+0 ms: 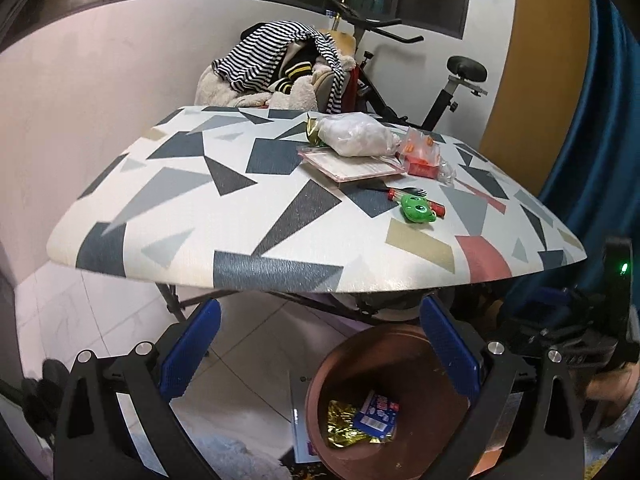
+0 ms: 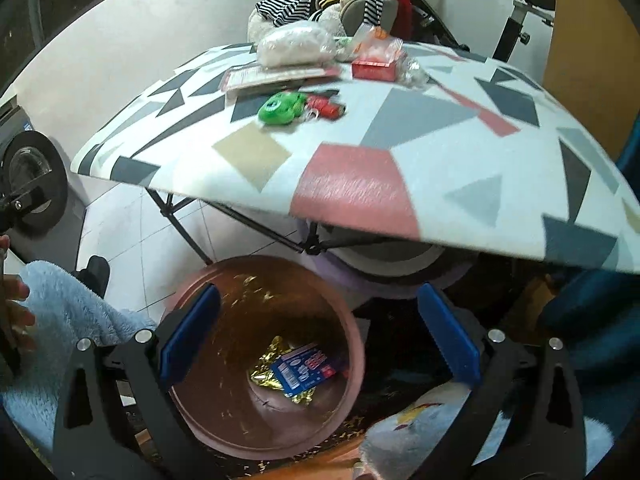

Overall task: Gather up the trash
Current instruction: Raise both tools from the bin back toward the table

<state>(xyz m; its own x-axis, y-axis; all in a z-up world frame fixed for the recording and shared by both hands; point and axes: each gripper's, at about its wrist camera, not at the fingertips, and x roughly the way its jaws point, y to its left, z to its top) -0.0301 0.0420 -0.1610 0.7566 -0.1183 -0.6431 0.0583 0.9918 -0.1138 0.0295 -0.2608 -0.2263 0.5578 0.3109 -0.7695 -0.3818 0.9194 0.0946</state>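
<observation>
A pink-brown trash bin (image 2: 356, 344) stands on the floor under the table's near edge; it also shows in the left wrist view (image 1: 320, 376). Inside lie a gold foil wrapper (image 2: 266, 376) and a blue snack packet (image 2: 302, 372). My right gripper (image 2: 320, 336) is open and empty above the bin's mouth. My left gripper (image 1: 320, 344) is open and empty, just left of the bin. On the patterned table (image 1: 240, 216) lie a white plastic bag (image 1: 356, 136), a red box with clear wrap (image 1: 424, 160), a flat pink packet (image 1: 352, 166), red tubes (image 1: 436, 208) and a green toy (image 1: 418, 209).
A chair piled with striped clothes (image 1: 280, 56) and an exercise bike (image 1: 452, 84) stand behind the table. Folding table legs (image 2: 188, 232) cross near the bin. A blue fleece sleeve (image 2: 68, 312) is at left, a blue curtain (image 1: 592, 128) at right.
</observation>
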